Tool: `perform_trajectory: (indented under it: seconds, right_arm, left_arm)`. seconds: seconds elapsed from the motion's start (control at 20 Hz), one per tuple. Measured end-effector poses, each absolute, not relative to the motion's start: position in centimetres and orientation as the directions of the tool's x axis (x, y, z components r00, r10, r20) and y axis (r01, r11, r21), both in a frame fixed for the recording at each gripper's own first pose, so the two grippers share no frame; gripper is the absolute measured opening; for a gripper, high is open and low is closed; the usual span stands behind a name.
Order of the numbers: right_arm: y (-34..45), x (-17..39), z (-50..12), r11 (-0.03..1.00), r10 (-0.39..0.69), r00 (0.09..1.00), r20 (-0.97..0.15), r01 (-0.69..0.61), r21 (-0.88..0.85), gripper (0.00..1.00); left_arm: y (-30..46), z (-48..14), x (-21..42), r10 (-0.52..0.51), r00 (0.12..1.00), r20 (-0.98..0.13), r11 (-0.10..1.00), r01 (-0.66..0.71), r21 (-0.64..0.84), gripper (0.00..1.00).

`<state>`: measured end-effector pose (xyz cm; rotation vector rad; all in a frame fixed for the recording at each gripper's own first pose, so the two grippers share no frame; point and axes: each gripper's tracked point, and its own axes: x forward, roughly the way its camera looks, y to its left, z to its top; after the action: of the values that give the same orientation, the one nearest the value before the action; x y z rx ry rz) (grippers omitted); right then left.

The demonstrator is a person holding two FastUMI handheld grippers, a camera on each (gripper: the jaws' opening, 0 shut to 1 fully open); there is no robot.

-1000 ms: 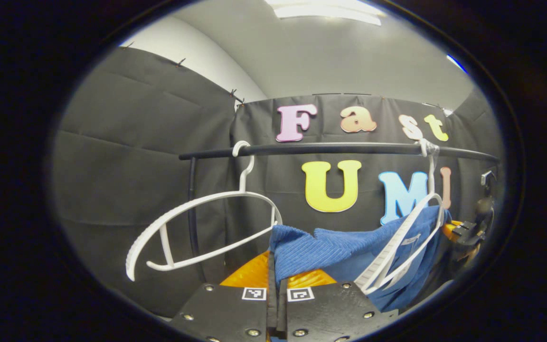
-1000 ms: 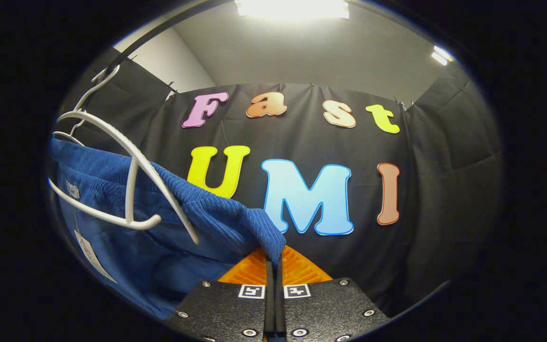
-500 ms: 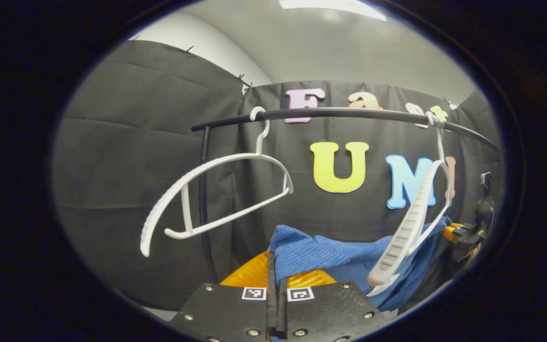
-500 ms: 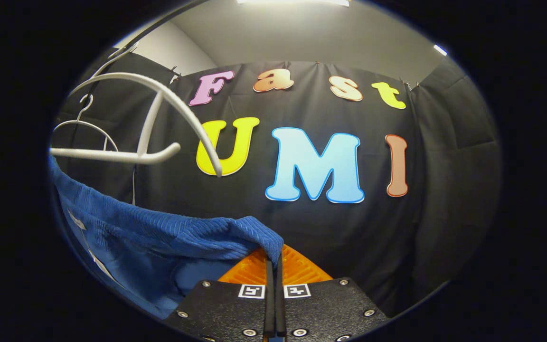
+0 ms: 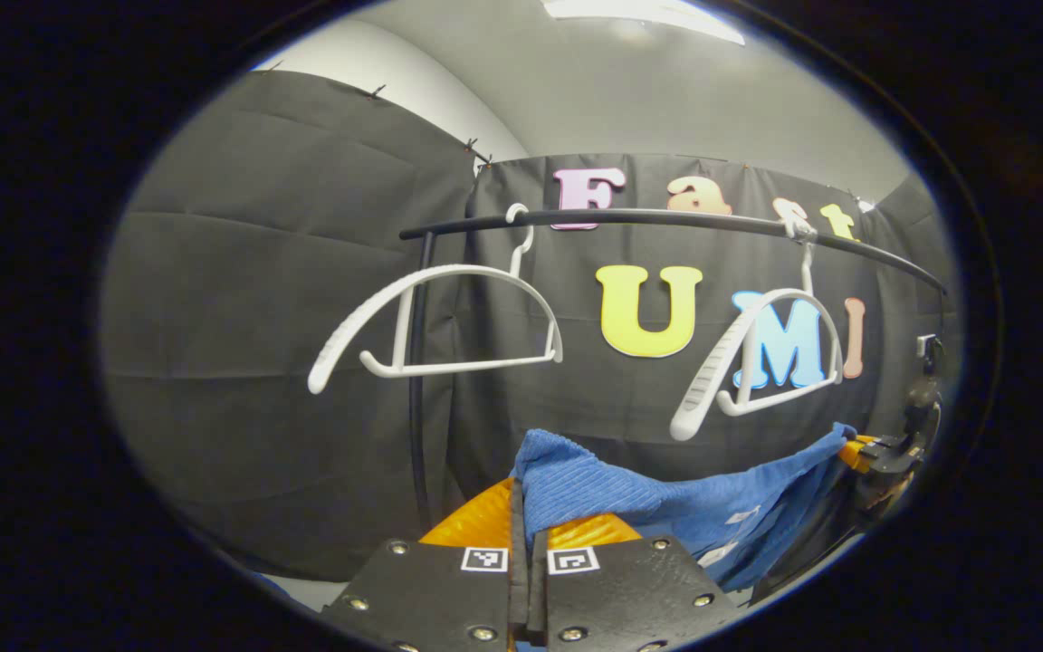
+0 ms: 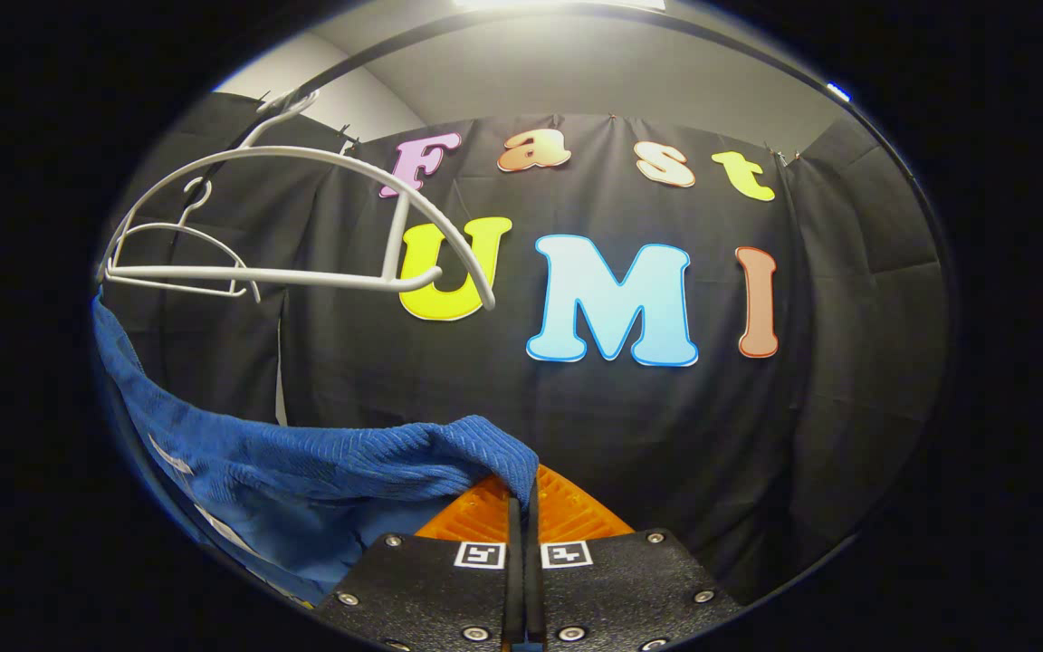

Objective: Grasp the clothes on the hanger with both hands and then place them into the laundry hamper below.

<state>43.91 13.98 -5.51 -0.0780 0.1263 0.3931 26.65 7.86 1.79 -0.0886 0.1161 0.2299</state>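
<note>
In the left gripper view, the left gripper (image 5: 526, 521) has its orange fingers (image 5: 476, 523) pressed together on a corner of the blue garment (image 5: 666, 507), the ribbed cloth bunched over the right finger. From that pinch the garment stretches off to the right and sags a little, its far corner reaching the other gripper (image 5: 875, 453), small at the right edge — whether those fingers are closed on it cannot be told from here. The black rail (image 5: 666, 217) runs across above the cloth. Two white hangers hook on the rail: the left hanger (image 5: 449, 317) near the rail's upright post (image 5: 415, 389), and the right hanger (image 5: 757, 362) farther along. Both hang bare below the rail, and the garment lies below them, clear of both.

In the right gripper view, the right gripper (image 6: 521, 507) is clenched on the garment's other corner (image 6: 449, 453), cloth draped over the tip of the left orange finger (image 6: 476, 512). The garment runs from there to the left edge, rising as it goes, white tags showing on its underside. The rail (image 6: 377, 54) arcs overhead — the near hanger (image 6: 304, 217) and a smaller, farther one (image 6: 173, 258) dangle under it, above the cloth and not touching it.
</note>
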Motion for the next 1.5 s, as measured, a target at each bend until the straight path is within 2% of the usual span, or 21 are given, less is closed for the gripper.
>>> perform_trajectory:
  seconds: [0.05,0.1,0.15,0.2,0.3,0.35,0.4,0.85,1.25,1.3,1.35,1.4,1.45,1.5]
  right_arm:
    - [13.9,42.8,-5.2,0.921,0.379,0.915,-0.137,-0.387,-0.041,0.0]
    - [13.9,41.6,-4.6,0.92,0.382,0.914,-0.135,-0.39,-0.033,0.0]
    - [13.9,40.4,-4.0,0.919,0.385,0.914,-0.13,-0.392,-0.029,0.0]
    - [13.8,39.1,-3.3,0.918,0.39,0.913,-0.122,-0.396,-0.03,0.0]
    - [13.9,37.0,-1.9,0.915,0.398,0.911,-0.108,-0.403,-0.032,0.0]
    - [14.0,35.8,-1.3,0.914,0.401,0.911,-0.101,-0.405,-0.031,0.0]
    - [14.0,34.7,-0.7,0.913,0.402,0.911,-0.096,-0.406,-0.028,0.0]
    - [16.7,24.9,1.9,0.885,0.465,0.882,-0.072,-0.466,0.008,0.01]
    - [18.7,18.2,-1.9,0.862,0.505,0.847,-0.164,-0.503,0.056,0.01]
    - [18.8,17.5,-2.6,0.861,0.507,0.844,-0.177,-0.506,0.056,0.01]
    - [19.0,16.8,-3.5,0.861,0.507,0.84,-0.194,-0.506,0.054,0.01]
    - [19.1,16.2,-4.6,0.859,0.508,0.834,-0.215,-0.509,0.054,0.01]
    - [19.2,15.5,-5.6,0.857,0.51,0.828,-0.235,-0.512,0.055,0.01]
    - [19.3,15.0,-6.6,0.854,0.513,0.821,-0.251,-0.517,0.057,0.01]
  left_arm:
    - [6.9,2.2,26.3,0.201,0.973,-0.118,0.974,-0.211,-0.079,0.06]
    - [6.1,2.6,25.9,0.18,0.977,-0.111,0.979,-0.19,-0.08,0.01]
    - [5.6,3.1,25.4,0.158,0.982,-0.103,0.983,-0.166,-0.081,0.06]
    - [5.0,3.6,24.9,0.135,0.986,-0.094,0.986,-0.143,-0.085,0.0]
    - [3.2,4.8,23.0,0.082,0.994,-0.073,0.992,-0.088,-0.091,0.06]
    - [2.6,5.3,22.2,0.057,0.996,-0.064,0.994,-0.063,-0.091,0.06]
    - [2.1,5.6,21.7,0.034,0.998,-0.058,0.995,-0.04,-0.093,0.01]
    - [-2.4,5.8,18.9,-0.117,0.992,-0.035,0.983,0.111,-0.148,0.01]
    - [-5.3,2.4,14.1,-0.209,0.975,-0.076,0.968,0.195,-0.158,0.01]
    - [-5.9,1.7,13.9,-0.221,0.972,-0.082,0.964,0.205,-0.168,0.06]
    - [-6.5,0.8,14.0,-0.231,0.969,-0.091,0.961,0.213,-0.177,0.01]
    - [-7.0,-0.2,13.8,-0.241,0.965,-0.104,0.959,0.22,-0.18,0.06]
    - [-7.4,-1.3,13.7,-0.247,0.962,-0.12,0.958,0.223,-0.18,0.01]
    - [-7.7,-2.4,13.6,-0.25,0.959,-0.136,0.958,0.225,-0.178,0.06]
